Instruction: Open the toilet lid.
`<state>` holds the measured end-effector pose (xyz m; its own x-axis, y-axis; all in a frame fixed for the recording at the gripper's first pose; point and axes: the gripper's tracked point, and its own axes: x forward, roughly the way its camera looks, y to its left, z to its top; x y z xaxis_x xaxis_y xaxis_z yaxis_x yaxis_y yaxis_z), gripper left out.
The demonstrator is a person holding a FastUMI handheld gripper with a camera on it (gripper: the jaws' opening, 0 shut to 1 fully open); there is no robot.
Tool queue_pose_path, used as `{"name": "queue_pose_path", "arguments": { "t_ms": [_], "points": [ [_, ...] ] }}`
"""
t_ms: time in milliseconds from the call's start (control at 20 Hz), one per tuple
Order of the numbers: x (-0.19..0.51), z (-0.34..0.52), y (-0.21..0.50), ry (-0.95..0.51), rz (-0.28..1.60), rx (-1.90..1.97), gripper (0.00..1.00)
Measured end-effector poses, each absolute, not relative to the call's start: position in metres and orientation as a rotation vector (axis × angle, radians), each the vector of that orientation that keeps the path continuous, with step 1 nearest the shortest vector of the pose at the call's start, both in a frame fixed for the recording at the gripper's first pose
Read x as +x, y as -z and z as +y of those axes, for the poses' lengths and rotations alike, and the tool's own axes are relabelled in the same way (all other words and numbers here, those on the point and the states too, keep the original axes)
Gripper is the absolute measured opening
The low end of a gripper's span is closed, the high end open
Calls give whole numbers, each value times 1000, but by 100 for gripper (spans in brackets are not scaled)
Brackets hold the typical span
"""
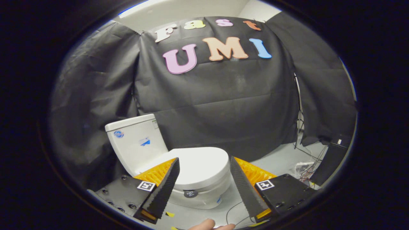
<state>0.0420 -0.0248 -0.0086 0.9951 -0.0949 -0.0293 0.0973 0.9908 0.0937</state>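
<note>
Lying flat and closed, the lid (pixel 199 164) covers the bowl of a white toilet (pixel 179 172) that stands on the pale floor (pixel 281 159) against the black cloth wall (pixel 223 105). The tank (pixel 135 140) rises behind the lid, on its left, with two small stickers on its front. A dark round button sits on the bowl's front, below the lid's rim. The gripper (pixel 204 171) hangs in front of the toilet with its fingers (pixel 164 188) wide apart, holding nothing; the lid shows between the fingertips and beyond them, not touched. A fingertip of a hand (pixel 211 225) peeks in beneath the gripper. Loose cables (pixel 306 166) lie on the floor to the right, near a dark box (pixel 332 156).
</note>
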Motion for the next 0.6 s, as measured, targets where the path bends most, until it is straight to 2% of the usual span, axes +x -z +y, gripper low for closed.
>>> {"name": "queue_pose_path", "arguments": {
  "t_ms": [150, 600],
  "points": [
    [61, -32, 2, 141, -5, 158, 98],
    [102, -44, 0, 133, -165, 417, 98]
  ]
}}
